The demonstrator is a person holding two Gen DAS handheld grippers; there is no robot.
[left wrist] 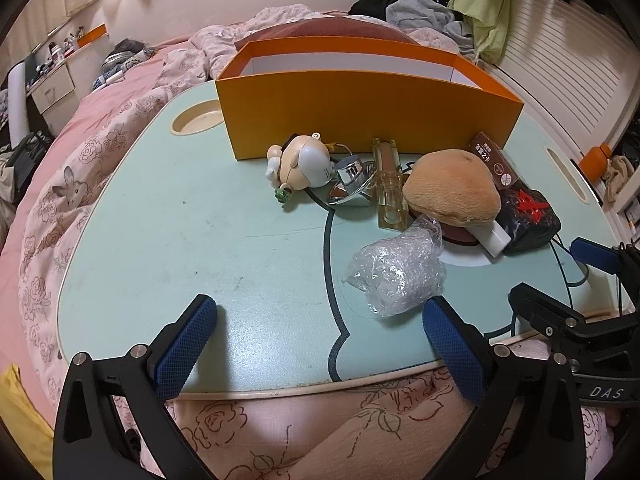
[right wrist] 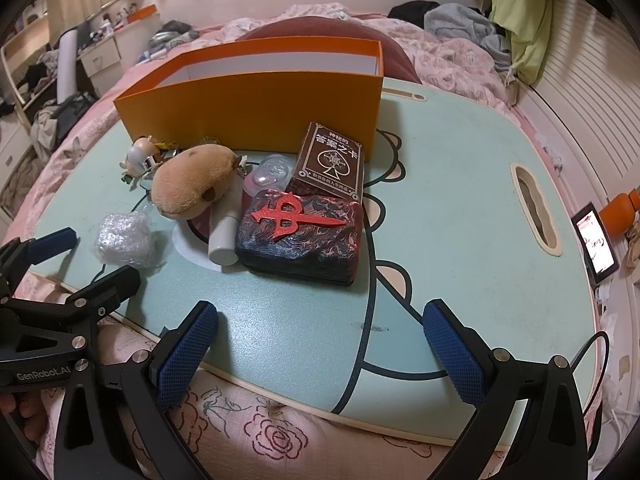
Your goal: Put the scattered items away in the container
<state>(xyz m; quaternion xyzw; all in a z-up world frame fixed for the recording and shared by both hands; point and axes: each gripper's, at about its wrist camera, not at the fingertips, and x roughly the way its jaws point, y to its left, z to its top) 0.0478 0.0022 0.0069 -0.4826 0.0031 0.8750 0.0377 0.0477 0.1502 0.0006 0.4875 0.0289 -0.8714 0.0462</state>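
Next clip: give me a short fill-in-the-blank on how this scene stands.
The container is an ____ box.
Both the left gripper and right gripper are ____ and hold nothing.
The dark case bears a ____ emblem on top.
The plush toy is tan.

Missing: orange; open; red

An open orange cardboard box with a white lining (left wrist: 360,112) stands upright at the far side, and the clutter sits bunched against its near wall. A small cream figurine (left wrist: 302,164) lies tipped over beside a shiny chrome fitting (left wrist: 352,184) and a clear glass bottle (left wrist: 390,184), next to a tan plush capybara (right wrist: 192,184). A brown card deck (right wrist: 332,160) leans behind a dark case bearing a red emblem (right wrist: 300,236), with a white tube (right wrist: 224,236) and a crumpled clear plastic wad (left wrist: 396,272) nearest.
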